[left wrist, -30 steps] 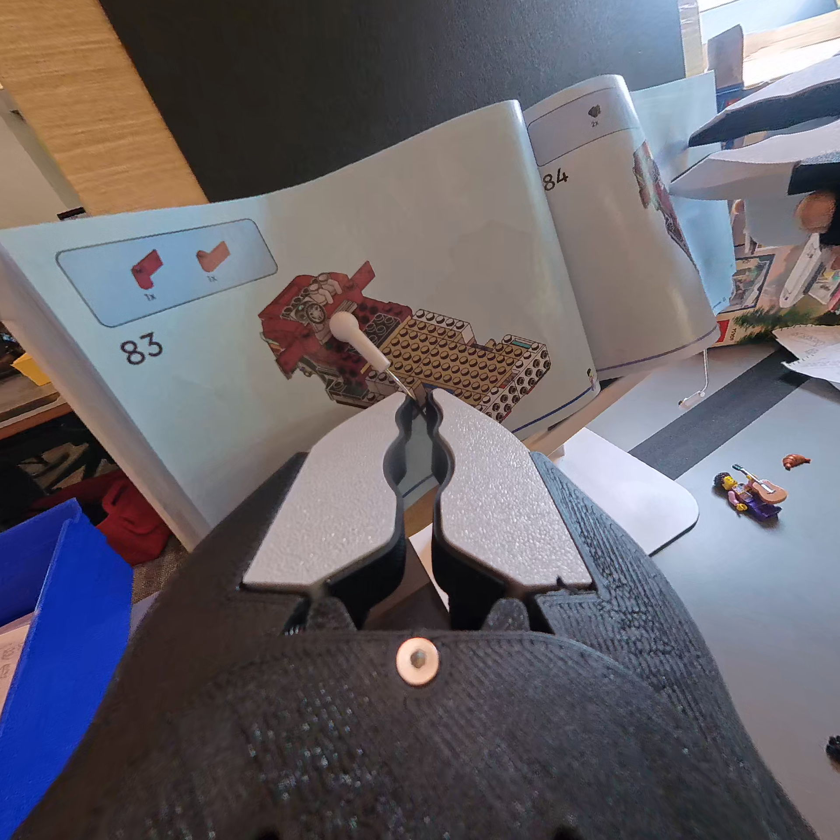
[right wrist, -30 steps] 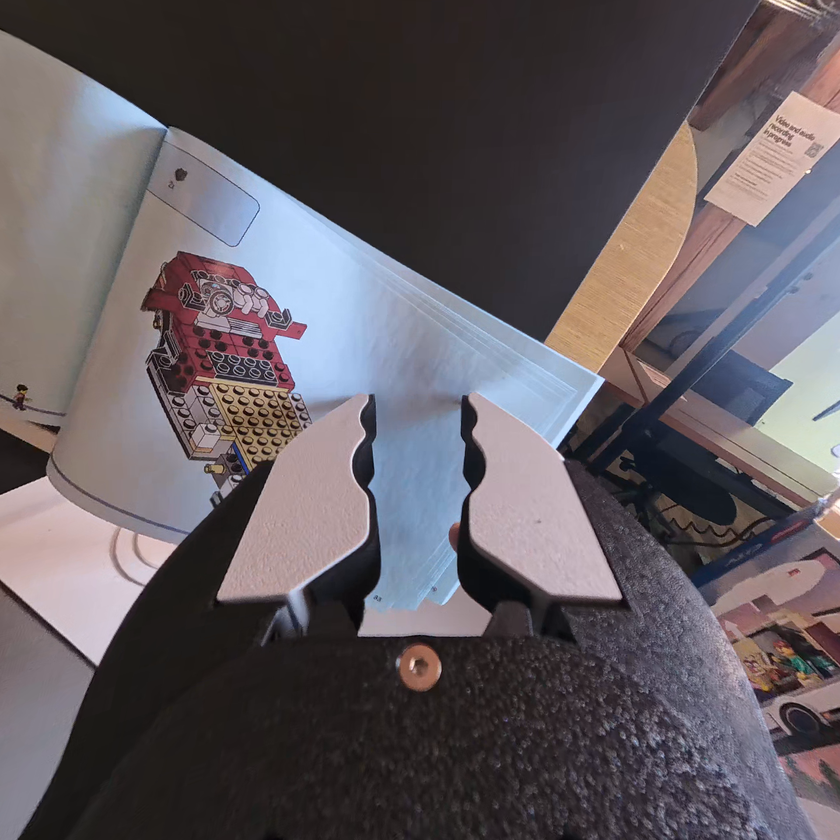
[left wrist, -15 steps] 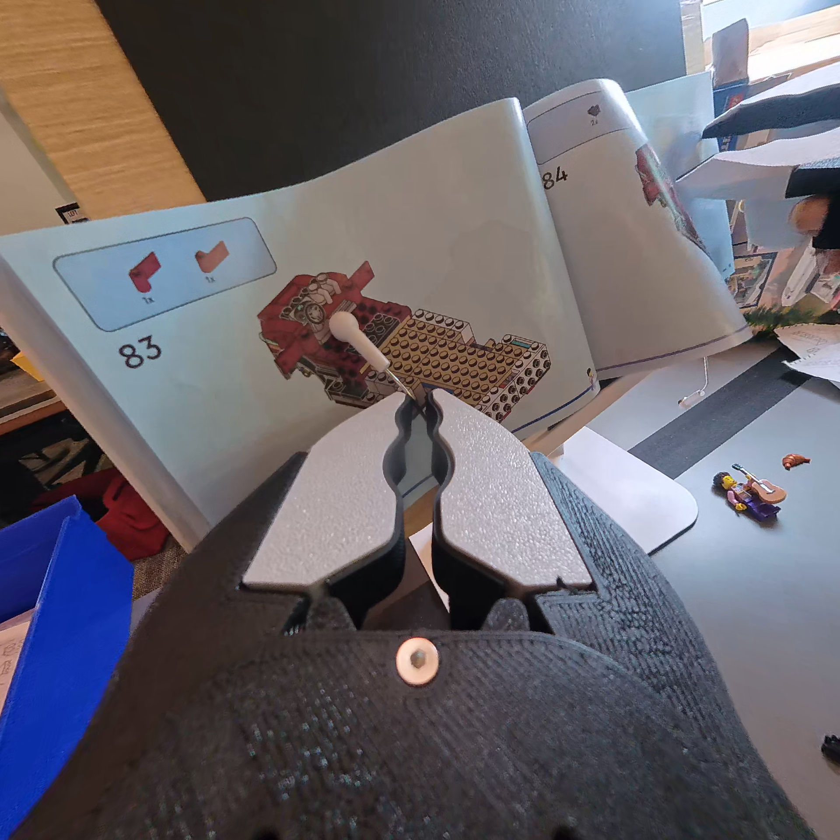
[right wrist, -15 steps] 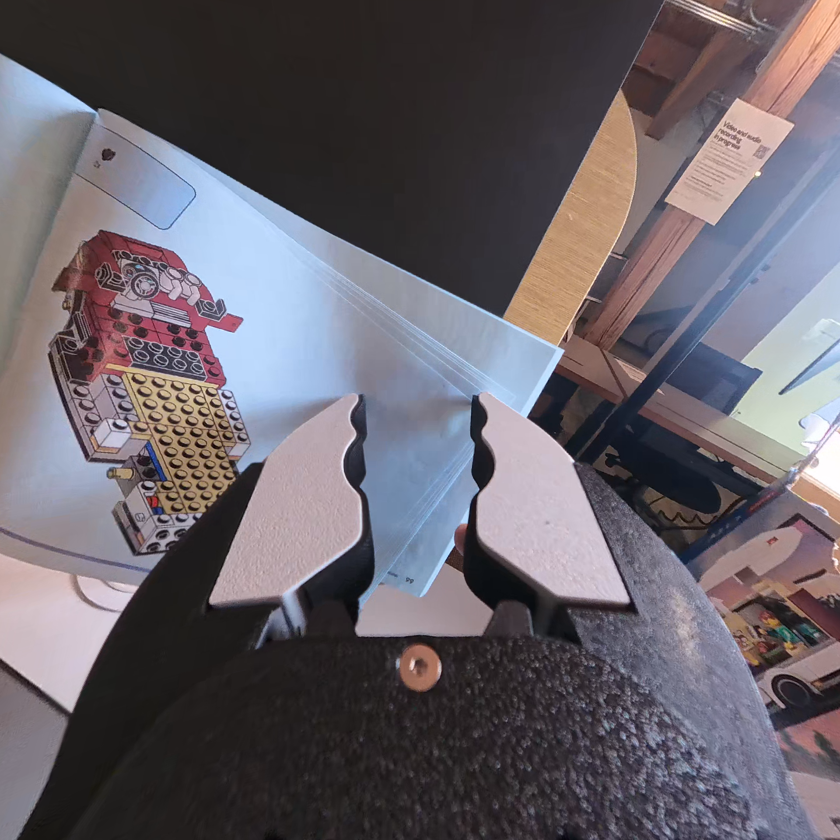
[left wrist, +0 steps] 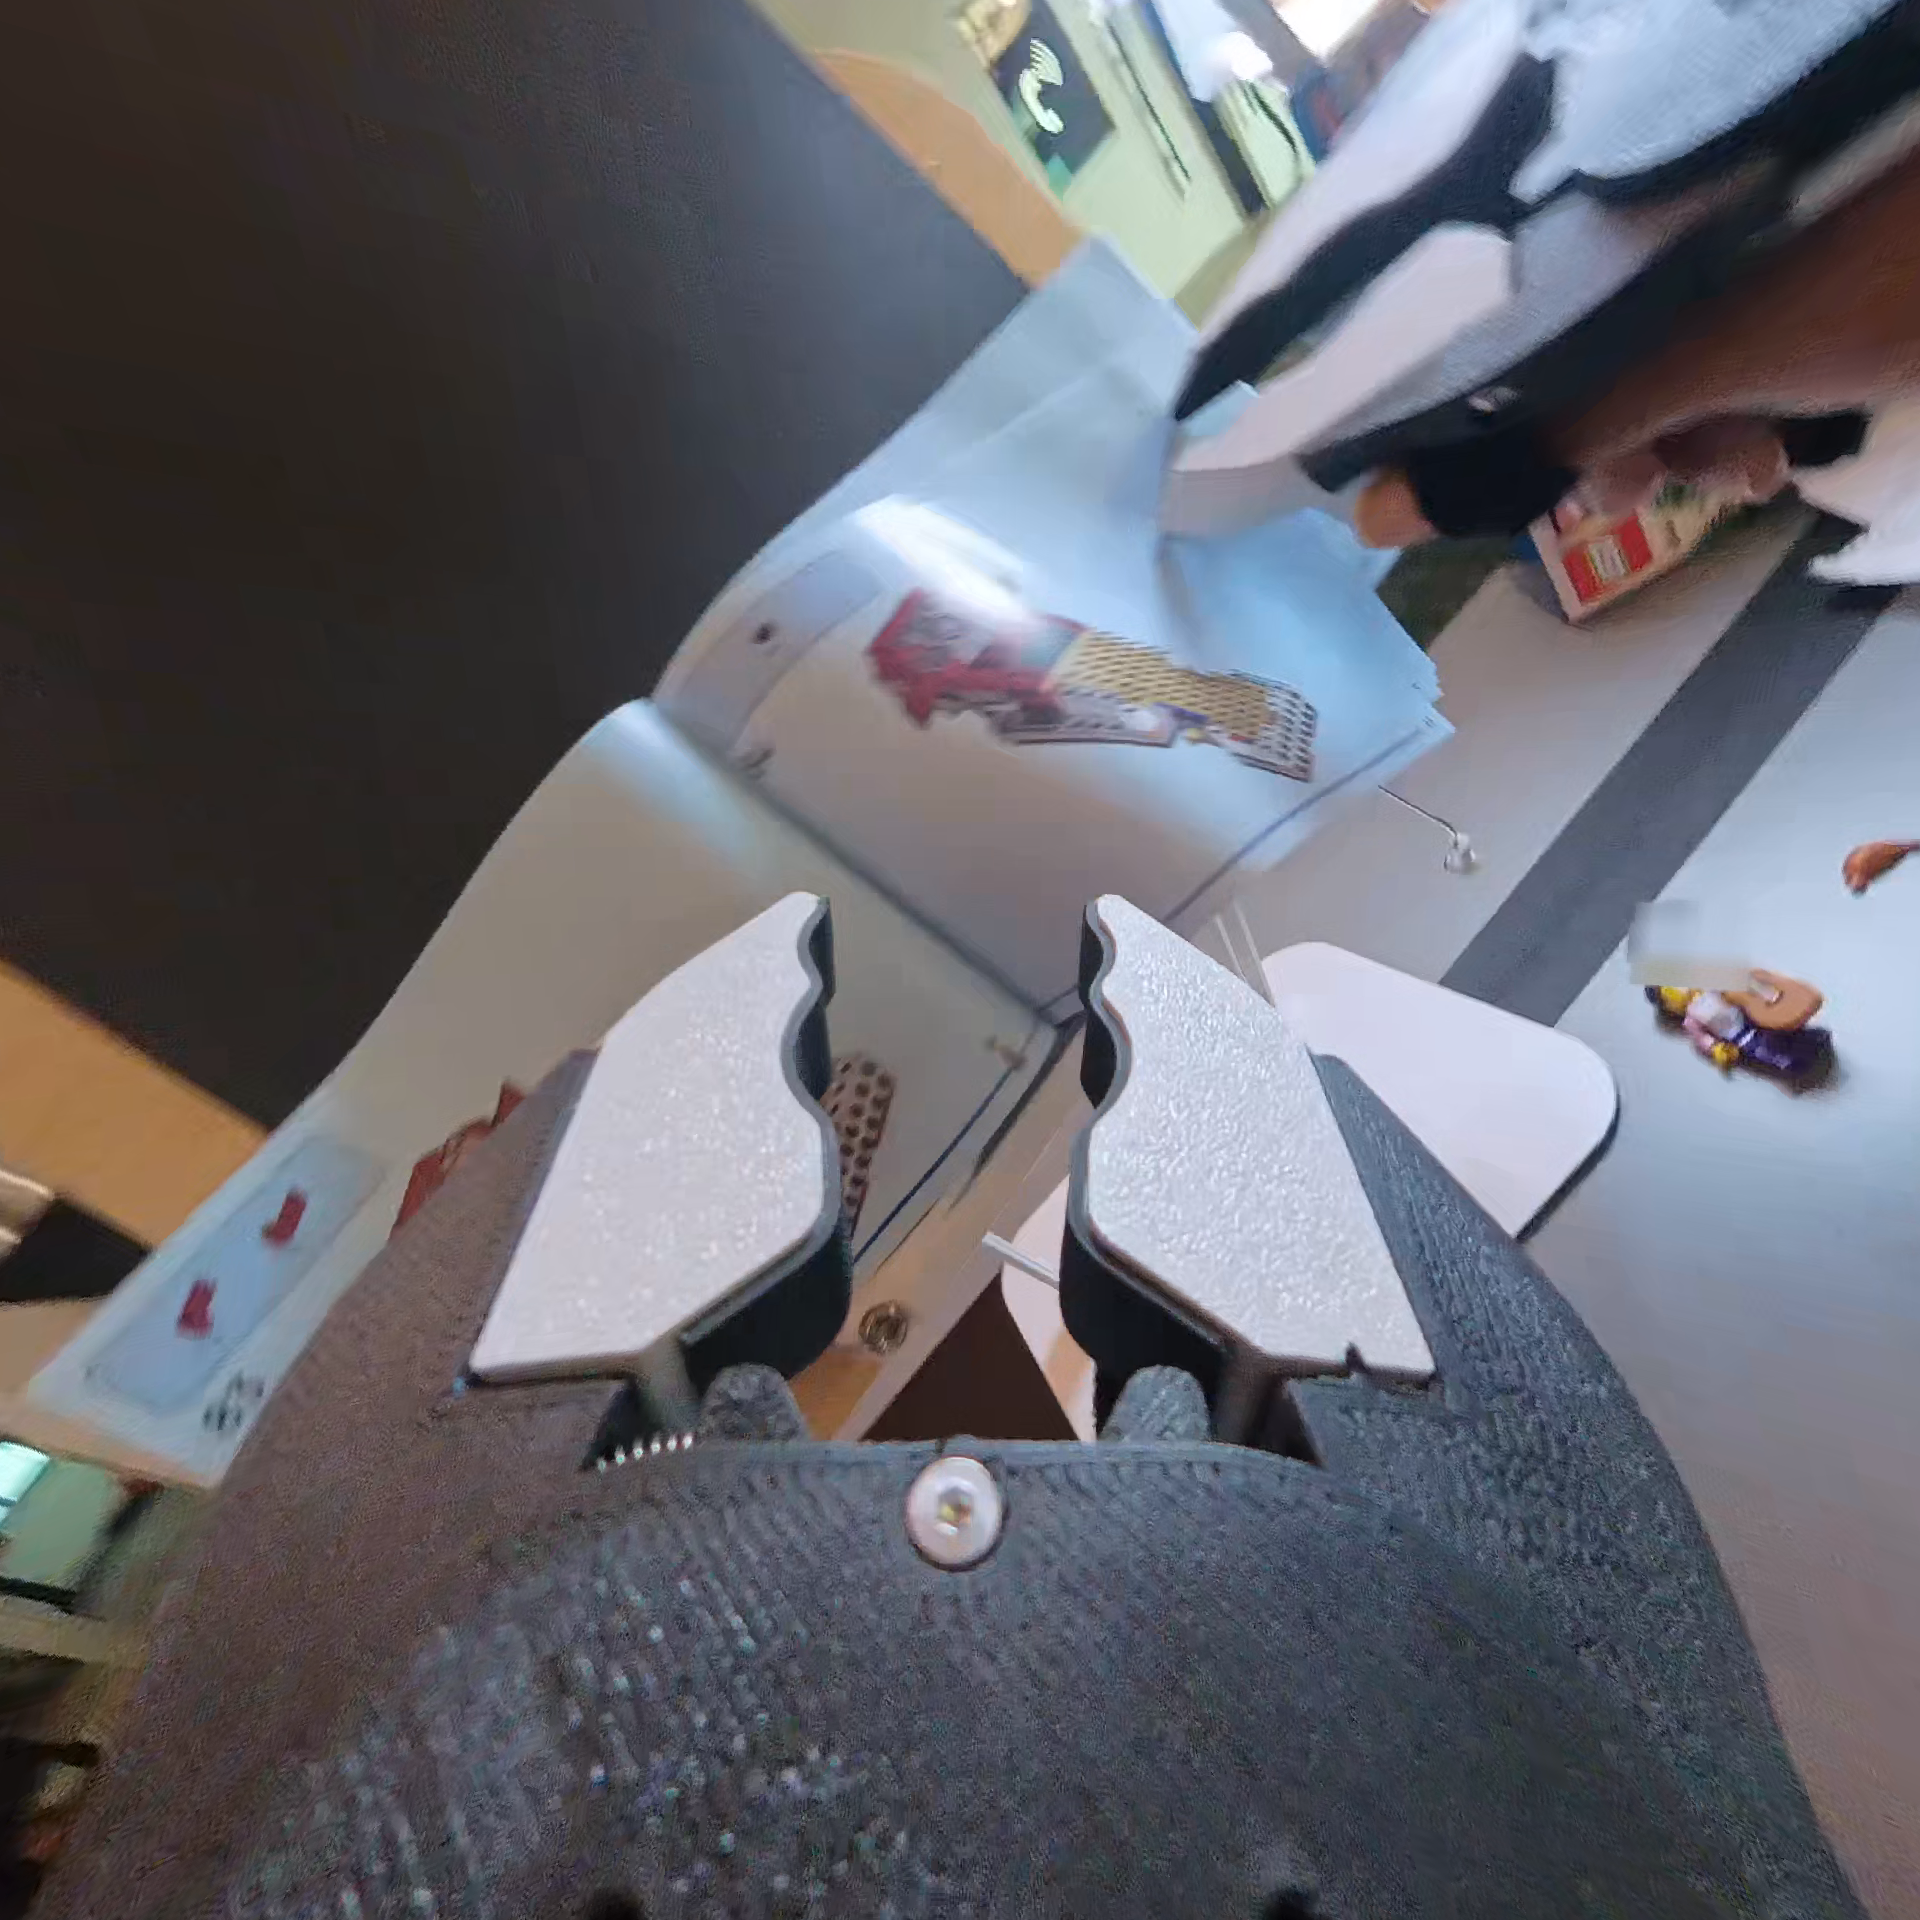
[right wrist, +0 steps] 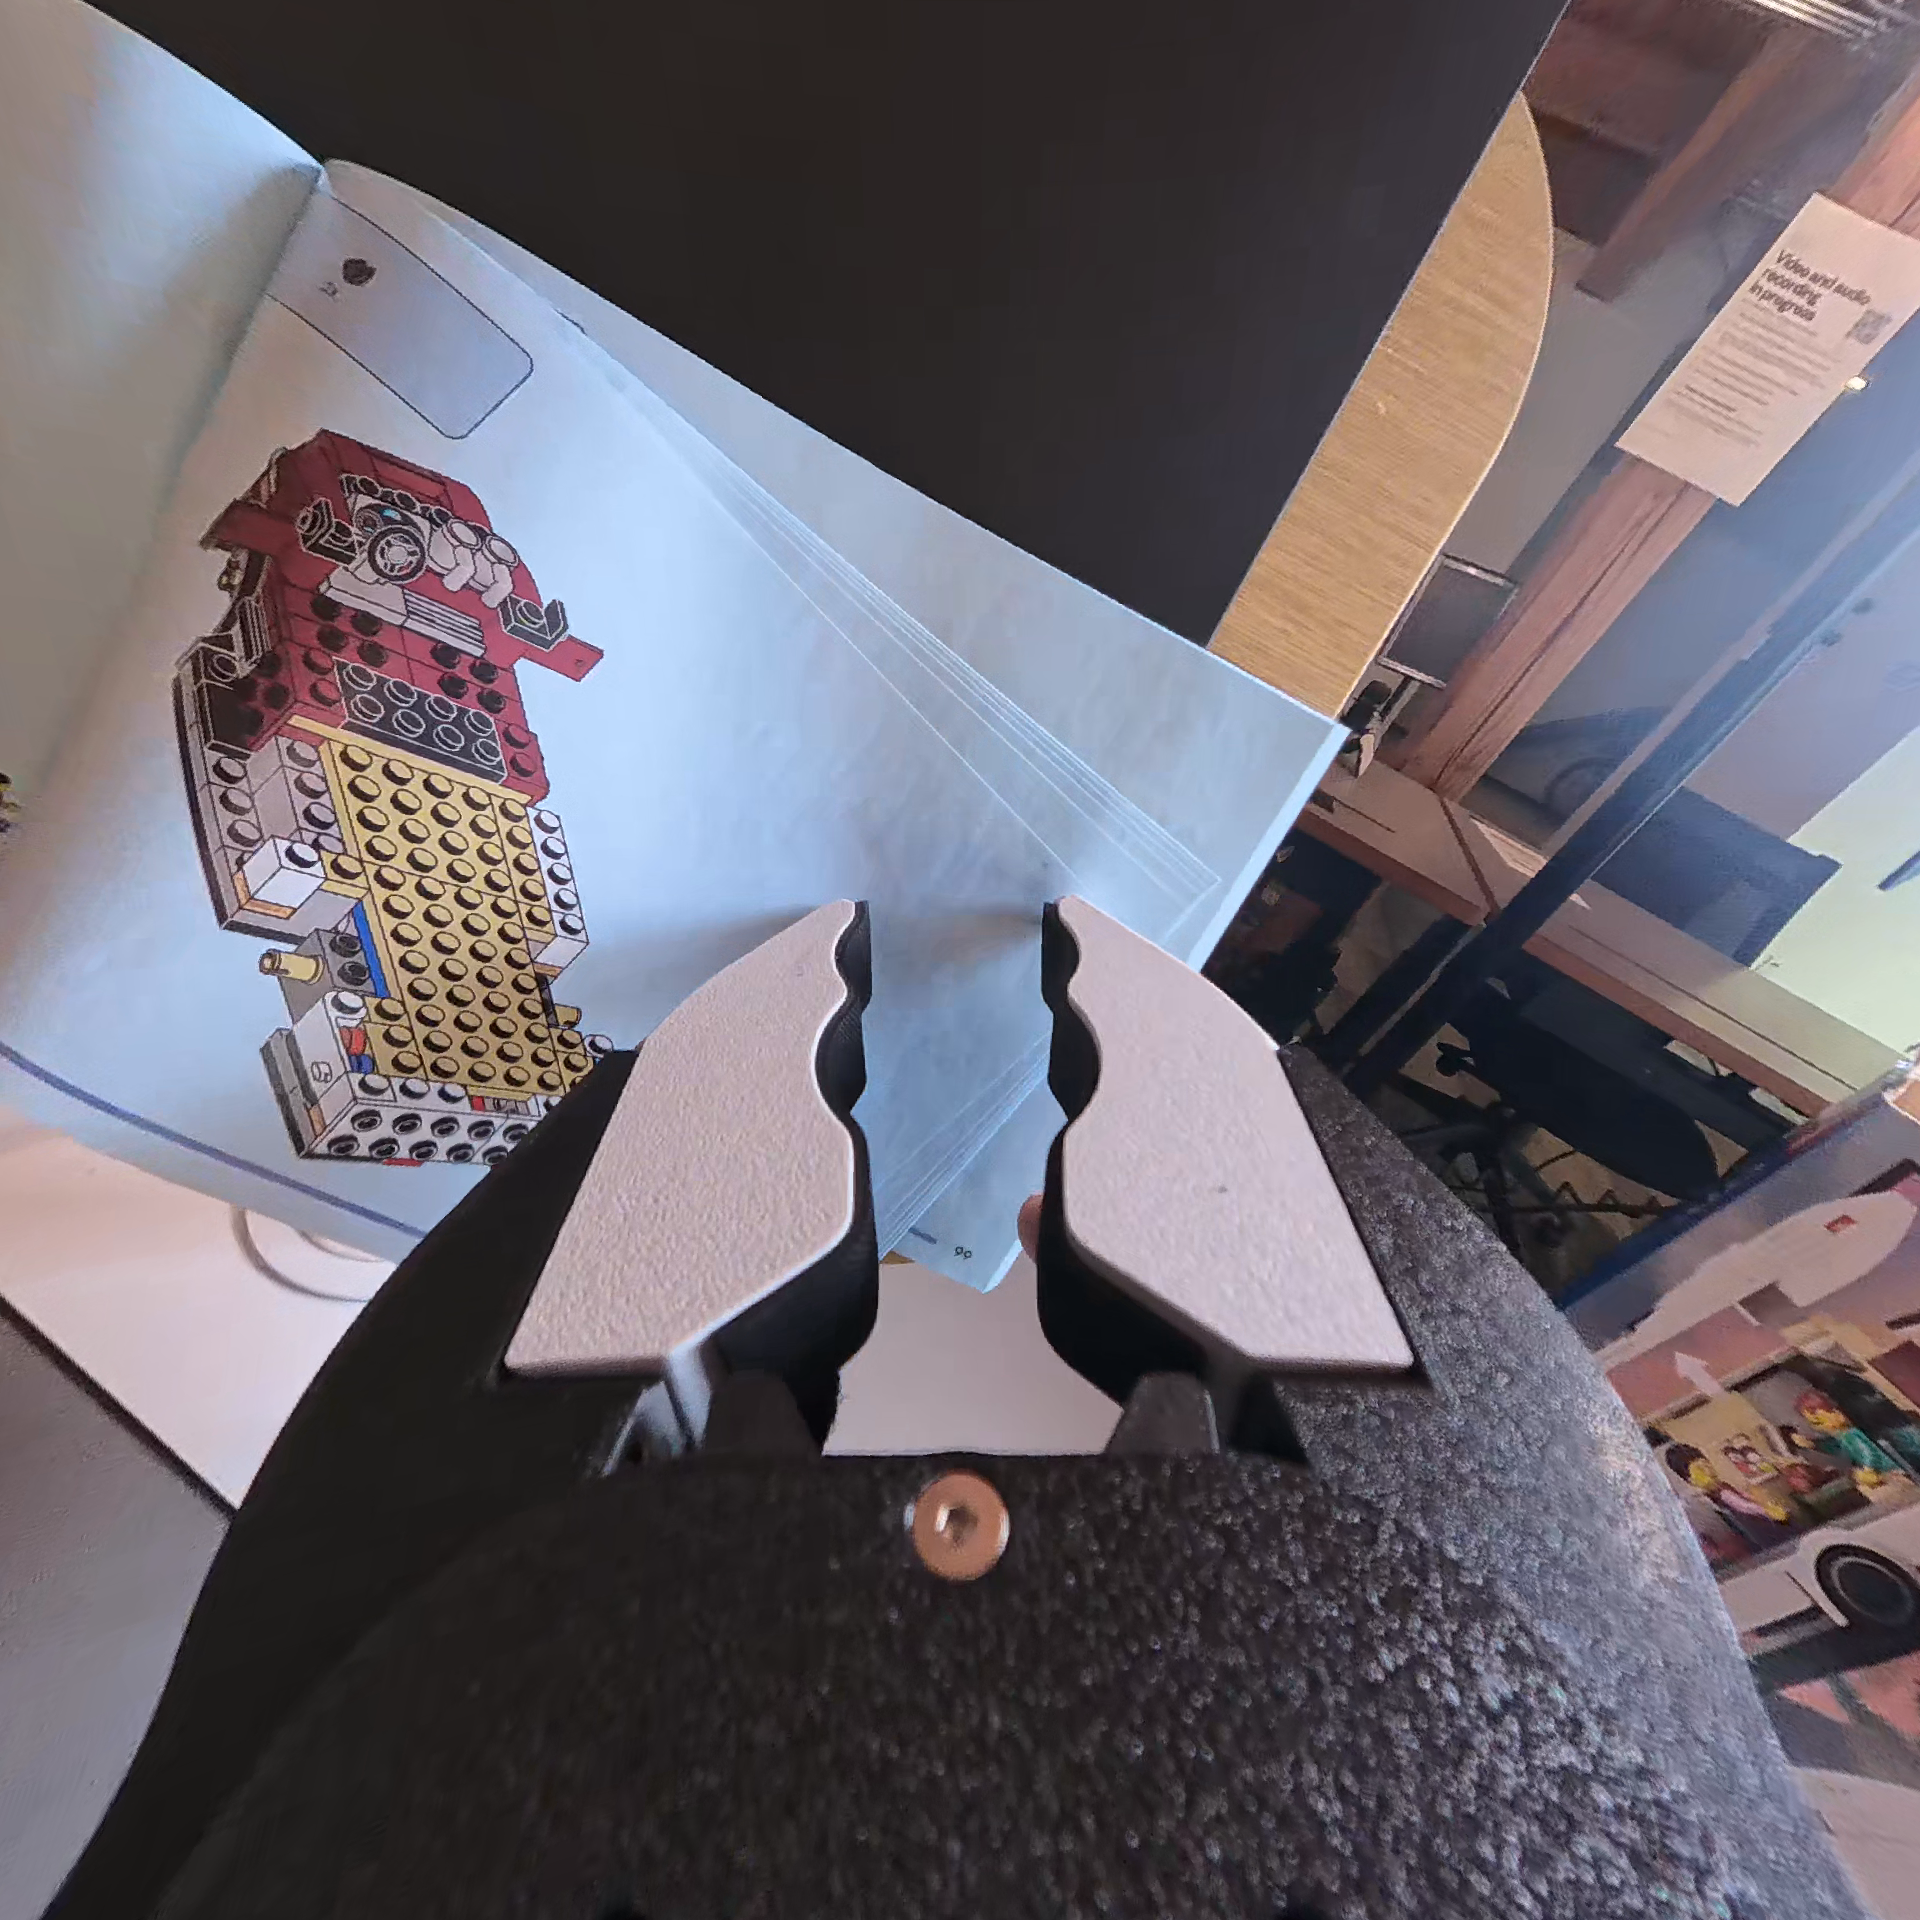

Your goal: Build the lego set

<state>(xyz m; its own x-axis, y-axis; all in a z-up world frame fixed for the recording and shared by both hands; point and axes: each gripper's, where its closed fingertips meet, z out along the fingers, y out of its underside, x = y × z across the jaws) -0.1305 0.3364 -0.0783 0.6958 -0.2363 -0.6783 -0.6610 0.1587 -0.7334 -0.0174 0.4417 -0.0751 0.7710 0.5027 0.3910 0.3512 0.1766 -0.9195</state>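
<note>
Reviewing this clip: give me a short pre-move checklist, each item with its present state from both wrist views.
1. Left gripper jaws apart, nothing between them: ok.
2. Right gripper jaws apart around the corner of the instruction booklet; pads pressing the pages: cannot tell.
3. Booklet open, resting on the white stand: ok.
4. Stand's wire page holder clear of the right-hand pages: ok.
5. Left wrist view sharp enough to judge fine contact: not ok, it is motion-blurred.
6. Minifigure with guitar and small orange piece on the grey table, apart from both grippers: ok.
</note>
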